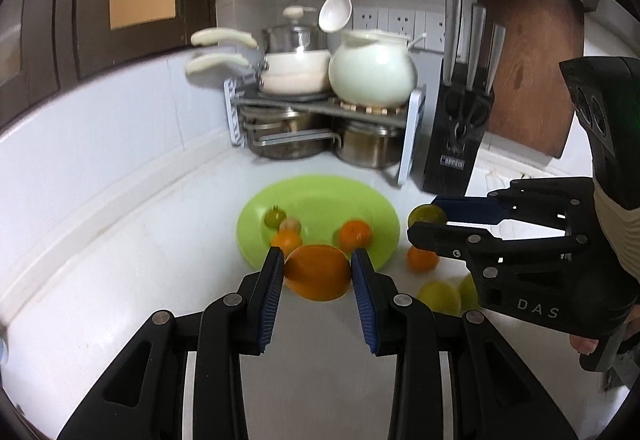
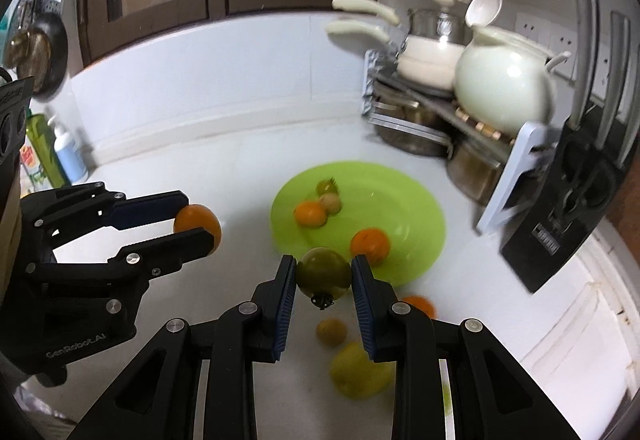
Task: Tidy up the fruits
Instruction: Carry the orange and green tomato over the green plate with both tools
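Clamped between your left gripper jaws is an orange, and your right gripper grips a green tomato the same way, stem down. Both fruits hang clear of the white counter. Just below the tomato, at six o'clock, a small yellowish fruit, a yellow-green one and another orange fruit lie loose on the counter. Farther out at twelve o'clock, the green plate already carries four fruits. By my count you're roughly halfway: two in hand, three left.
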The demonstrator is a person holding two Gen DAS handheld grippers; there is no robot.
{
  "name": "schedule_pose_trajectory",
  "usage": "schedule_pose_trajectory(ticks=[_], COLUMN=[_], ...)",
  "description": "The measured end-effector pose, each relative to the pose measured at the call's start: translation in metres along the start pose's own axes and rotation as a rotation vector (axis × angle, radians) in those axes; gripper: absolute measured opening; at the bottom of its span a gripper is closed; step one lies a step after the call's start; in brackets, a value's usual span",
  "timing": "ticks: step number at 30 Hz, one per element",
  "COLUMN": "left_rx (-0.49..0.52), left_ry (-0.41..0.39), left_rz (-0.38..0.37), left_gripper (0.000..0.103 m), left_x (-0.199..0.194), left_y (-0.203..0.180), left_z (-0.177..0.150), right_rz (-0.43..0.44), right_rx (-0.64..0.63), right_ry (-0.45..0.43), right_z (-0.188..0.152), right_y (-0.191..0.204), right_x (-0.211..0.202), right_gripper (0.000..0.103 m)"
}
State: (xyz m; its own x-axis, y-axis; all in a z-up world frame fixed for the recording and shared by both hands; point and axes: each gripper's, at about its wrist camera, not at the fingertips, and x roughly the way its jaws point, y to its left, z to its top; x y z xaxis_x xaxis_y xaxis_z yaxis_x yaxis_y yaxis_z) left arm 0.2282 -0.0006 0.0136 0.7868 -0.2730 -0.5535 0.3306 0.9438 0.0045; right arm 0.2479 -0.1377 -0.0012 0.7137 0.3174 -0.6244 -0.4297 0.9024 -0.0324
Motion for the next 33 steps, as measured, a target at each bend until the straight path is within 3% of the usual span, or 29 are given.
schedule_pose_trajectory(ticks=[8,18,33], left_rx=[0.025,0.028,0.035], left_ry=[-0.033,-0.019,0.047], left_rz=[0.005,-0.008,-0.012], left_gripper=[0.035,0.035,0.035], left_x=[0.008,0.035,0.104], left_y=[-0.005,0.0,0.019], left_z=[0.028,0.055,0.082], right_rz=[-0.033,-0.044,-0.03], right_rx=[0.001,-0.004,0.015], right_ry=[-0.05,-0.08,0.0], right_z=[0.022,0.05,0.076], right_y=[-0.017,-0.031,-0.058], right_x=[-0.008,0.0,0.063], right_gripper=[0.029,0.029,0.029])
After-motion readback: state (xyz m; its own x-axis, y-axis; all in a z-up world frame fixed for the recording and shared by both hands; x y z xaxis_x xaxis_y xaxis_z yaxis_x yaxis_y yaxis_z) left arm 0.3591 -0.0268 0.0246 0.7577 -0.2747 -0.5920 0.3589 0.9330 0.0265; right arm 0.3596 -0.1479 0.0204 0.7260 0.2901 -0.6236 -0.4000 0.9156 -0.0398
